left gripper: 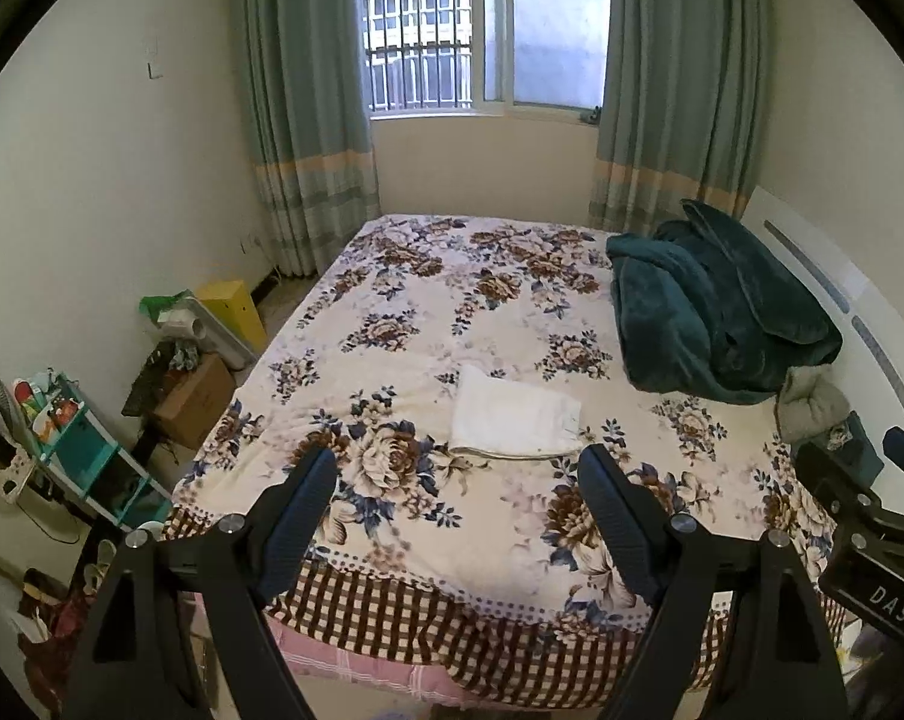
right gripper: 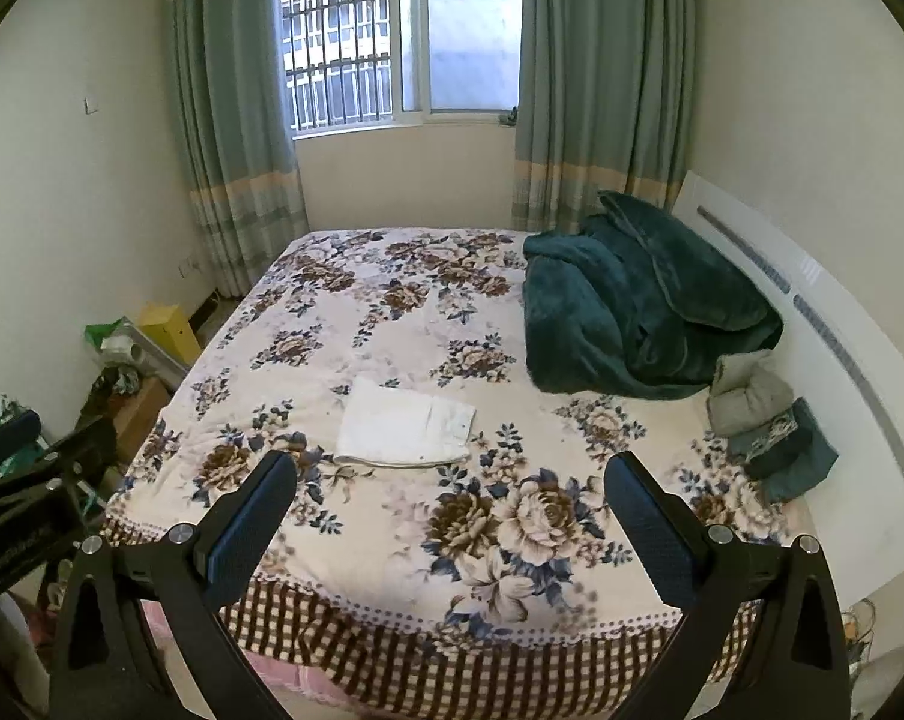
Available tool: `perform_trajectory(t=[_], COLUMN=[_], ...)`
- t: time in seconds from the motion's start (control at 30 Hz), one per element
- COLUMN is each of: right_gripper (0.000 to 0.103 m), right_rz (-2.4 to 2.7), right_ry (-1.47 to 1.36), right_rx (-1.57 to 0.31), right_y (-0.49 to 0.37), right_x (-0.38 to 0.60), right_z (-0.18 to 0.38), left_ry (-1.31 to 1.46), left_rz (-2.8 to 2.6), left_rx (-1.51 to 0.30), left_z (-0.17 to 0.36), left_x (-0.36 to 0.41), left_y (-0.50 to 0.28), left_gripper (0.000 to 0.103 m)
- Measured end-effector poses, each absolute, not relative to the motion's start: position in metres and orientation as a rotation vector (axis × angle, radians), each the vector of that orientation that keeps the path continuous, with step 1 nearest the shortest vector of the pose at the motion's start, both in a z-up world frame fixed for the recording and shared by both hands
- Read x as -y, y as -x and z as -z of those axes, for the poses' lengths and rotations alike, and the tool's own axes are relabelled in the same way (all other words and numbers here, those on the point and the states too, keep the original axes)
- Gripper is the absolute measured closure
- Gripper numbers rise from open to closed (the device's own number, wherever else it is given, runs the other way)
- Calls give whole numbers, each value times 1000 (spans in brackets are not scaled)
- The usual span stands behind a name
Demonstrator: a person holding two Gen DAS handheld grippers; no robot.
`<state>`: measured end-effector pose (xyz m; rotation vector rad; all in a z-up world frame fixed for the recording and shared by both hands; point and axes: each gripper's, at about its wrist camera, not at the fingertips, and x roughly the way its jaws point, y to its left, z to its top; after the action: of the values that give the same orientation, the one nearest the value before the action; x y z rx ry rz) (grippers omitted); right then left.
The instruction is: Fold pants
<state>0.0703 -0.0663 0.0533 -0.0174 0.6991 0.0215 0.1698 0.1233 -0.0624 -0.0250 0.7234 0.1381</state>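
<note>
While you hold both grippers above the near edge of the bed (left gripper: 392, 558), the left gripper (left gripper: 458, 474) and right gripper (right gripper: 452, 480) stand spread wide, gripping nothing. White pants (left gripper: 515, 420) lie folded flat on the floral sheet, mid-bed, just beyond the fingertips and apart from them. A green blanket (left gripper: 716, 312) is heaped by the headboard (left gripper: 872, 324).

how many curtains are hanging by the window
2. The left curtain hangs left of the window, reaching down near the bed's far corner; the right curtain hangs on the other side, behind the green blanket.
</note>
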Motion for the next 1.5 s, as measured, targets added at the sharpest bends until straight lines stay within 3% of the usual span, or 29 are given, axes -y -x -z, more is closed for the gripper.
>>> perform_trajectory(t=[0.07, 0.1, 0.13, 1.5], right_gripper=[0, 0, 0, 0], right_rz=[-20, -29, -40, -68], right_ry=[25, 20, 11, 16], right_rx=[-690, -691, -695, -707], right_y=[-68, -67, -64, -71], right_x=[65, 65, 65, 66], right_z=[-58, -59, -62, -70], left_ry=[27, 29, 30, 33], left_rz=[-141, -145, -149, -172], left_rx=[-719, -716, -707, -669], left_z=[60, 59, 58, 47], left_x=[-125, -126, -127, -127], left_y=[-165, -165, -164, -148], left_gripper=[15, 3, 0, 0])
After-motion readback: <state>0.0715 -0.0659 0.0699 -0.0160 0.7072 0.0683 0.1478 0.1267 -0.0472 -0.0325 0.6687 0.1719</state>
